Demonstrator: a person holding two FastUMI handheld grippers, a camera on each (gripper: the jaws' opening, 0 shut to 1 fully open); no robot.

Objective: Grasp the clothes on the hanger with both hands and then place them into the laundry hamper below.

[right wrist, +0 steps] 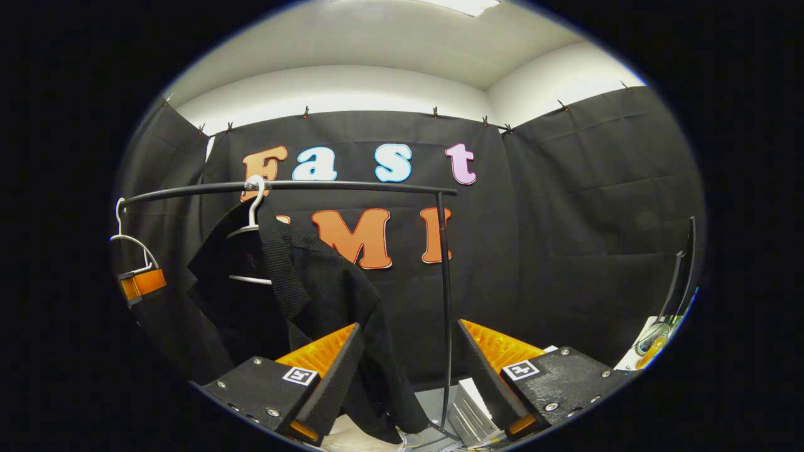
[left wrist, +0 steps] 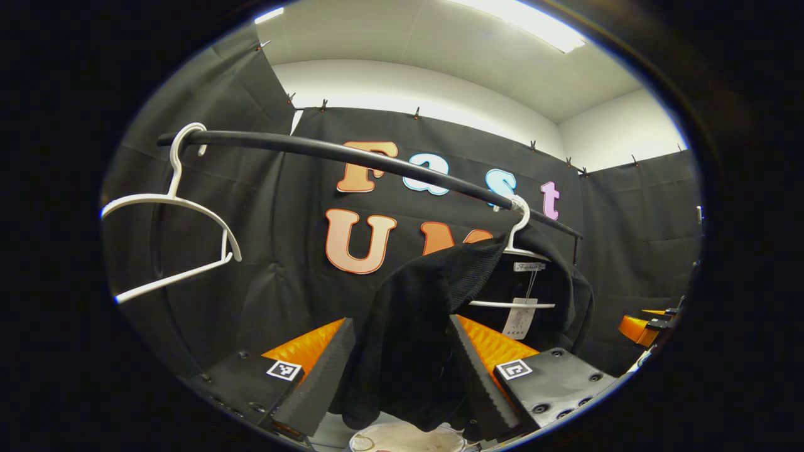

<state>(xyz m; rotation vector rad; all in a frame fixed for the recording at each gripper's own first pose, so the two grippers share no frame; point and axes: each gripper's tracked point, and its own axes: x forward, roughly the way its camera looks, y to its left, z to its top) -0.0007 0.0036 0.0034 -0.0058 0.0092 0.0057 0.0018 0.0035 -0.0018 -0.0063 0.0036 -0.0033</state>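
Hanging right between the wide-open fingers of the left gripper (left wrist: 402, 376) is a flap of the black jacket (left wrist: 414, 326). The fingers stand on each side of the cloth and do not press on it yet.

Big things first: the black rail (left wrist: 352, 154) runs across the booth. The jacket hangs from it on a white hanger (left wrist: 516, 242), and one side has slipped down low. A paper tag (left wrist: 520, 317) dangles inside the jacket. An empty white hanger (left wrist: 173, 210) hangs far along the rail, well apart from the jacket.

The right gripper (right wrist: 408, 370) is wide open too and holds nothing. In the right gripper view, the jacket's low edge (right wrist: 352, 326) falls just in front of its left finger, and the thin rail post (right wrist: 445, 301) stands between the fingers, farther back.

Something pale, maybe the laundry hamper (left wrist: 405, 436), peeks out under the jacket. I cannot tell for sure.

I think the step now is grabbing. The left gripper should close firmly on a thick bit of cloth. The right gripper should slide over to the jacket and stay off the post. Then both should lift the jacket up off the hanger, not tug it down.
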